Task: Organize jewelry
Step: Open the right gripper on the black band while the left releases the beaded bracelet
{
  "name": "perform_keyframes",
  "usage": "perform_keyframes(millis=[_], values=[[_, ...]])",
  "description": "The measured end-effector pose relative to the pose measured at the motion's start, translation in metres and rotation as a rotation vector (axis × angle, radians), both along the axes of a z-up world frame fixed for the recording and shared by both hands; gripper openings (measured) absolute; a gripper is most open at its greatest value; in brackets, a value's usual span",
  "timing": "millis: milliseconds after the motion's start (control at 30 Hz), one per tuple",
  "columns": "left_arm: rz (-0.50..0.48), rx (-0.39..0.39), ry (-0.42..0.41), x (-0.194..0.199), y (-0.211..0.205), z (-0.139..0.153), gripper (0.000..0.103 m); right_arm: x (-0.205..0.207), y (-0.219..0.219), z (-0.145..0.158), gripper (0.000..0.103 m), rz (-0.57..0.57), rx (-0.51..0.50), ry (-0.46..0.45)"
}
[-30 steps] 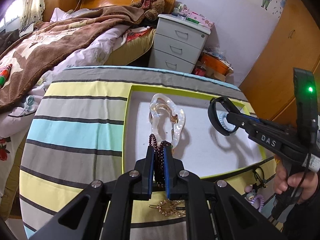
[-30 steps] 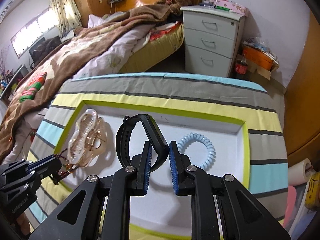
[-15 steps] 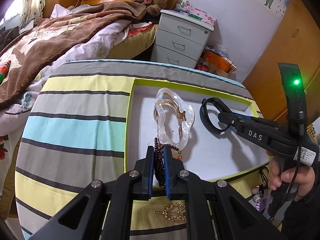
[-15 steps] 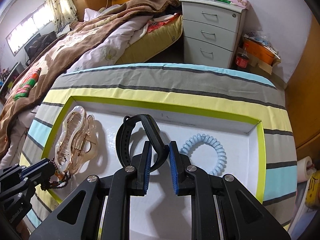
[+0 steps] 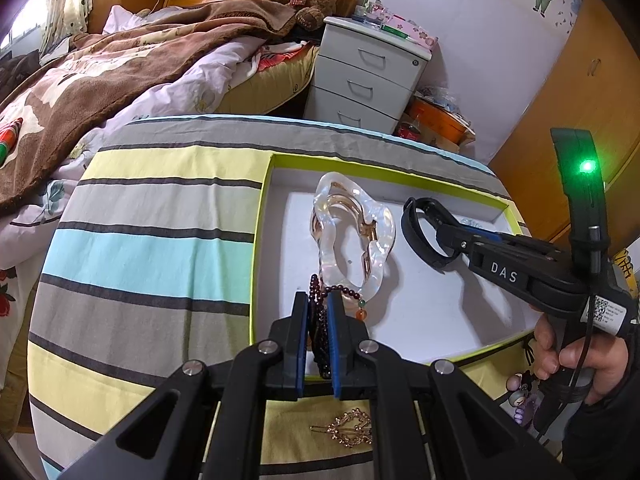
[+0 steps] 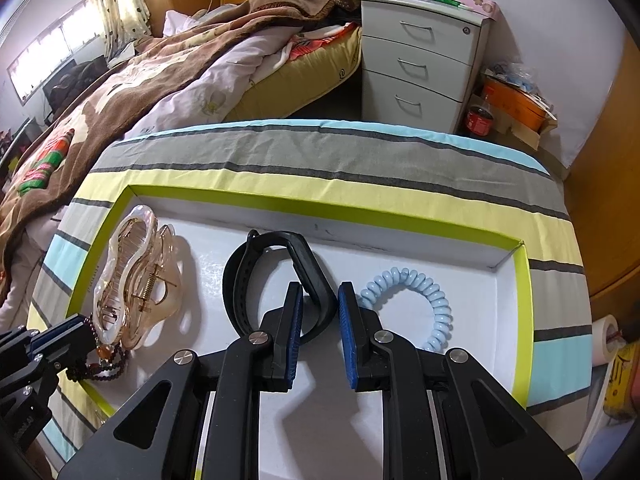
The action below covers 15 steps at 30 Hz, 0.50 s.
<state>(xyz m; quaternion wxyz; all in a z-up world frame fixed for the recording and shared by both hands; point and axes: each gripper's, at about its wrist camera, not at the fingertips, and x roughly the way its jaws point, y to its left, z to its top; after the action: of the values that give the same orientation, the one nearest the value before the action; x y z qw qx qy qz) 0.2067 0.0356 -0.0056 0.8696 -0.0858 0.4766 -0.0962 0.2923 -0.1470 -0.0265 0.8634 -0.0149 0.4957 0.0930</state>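
Closest to the camera in the left wrist view, a gold filigree hair clip (image 5: pixel 347 433) lies on the striped cloth of the tabletop (image 5: pixel 152 240), just outside the near edge of the tray (image 5: pixel 258 240). Right above it the left gripper (image 5: pixel 319 312) has its fingers squeezed narrow on a dark red bead bracelet (image 5: pixel 318 320). The beads hang over the tray's near-left corner with a little orange and green charm dangling at the side. A second ago that bracelet sat a bit lower against the clear hair claw (image 5: pixel 352 240); now the gripper looks slightly farther over the tray, but the grip is the same.

The right gripper (image 6: pixel 319 304) is clamped on a black watch band (image 6: pixel 276 276), fingers pinching one side of the loop with only a small gap between them. Compared with a second ago it has come down, so the band now sits low over the white tray floor, roughly mid-tray. I can't tell if it actually touches the floor.

The clear claw lies flat along the tray's left side, beside the band. A pale blue spiral hair tie (image 6: pixel 416 300) lies toward the right side of the tray, same spot as before.

Past the far edge of the tabletop there's a bed (image 5: pixel 120 72) with a brown blanket and a white drawer unit (image 6: pixel 420 56).
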Motion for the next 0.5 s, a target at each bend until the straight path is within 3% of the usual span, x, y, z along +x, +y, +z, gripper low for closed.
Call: perform_keyframes(millis=[200, 367, 500], values=[[0.006, 0.005, 0.005, 0.0012, -0.0003, -0.0008, 0.013, -0.0011, 0.0023, 0.0024, 0.02, 0.006, -0.018, -0.013], [0.01, 0.014, 0.009, 0.0012, 0.0014, -0.0018, 0.024, -0.0046, 0.0039, 0.0058, 0.034, 0.009, -0.004, -0.028], [0.014, 0.013, 0.012, -0.0007, 0.0023, -0.0014, 0.031, -0.0062, 0.0041, 0.0082, 0.035, 0.001, -0.012, -0.034]])
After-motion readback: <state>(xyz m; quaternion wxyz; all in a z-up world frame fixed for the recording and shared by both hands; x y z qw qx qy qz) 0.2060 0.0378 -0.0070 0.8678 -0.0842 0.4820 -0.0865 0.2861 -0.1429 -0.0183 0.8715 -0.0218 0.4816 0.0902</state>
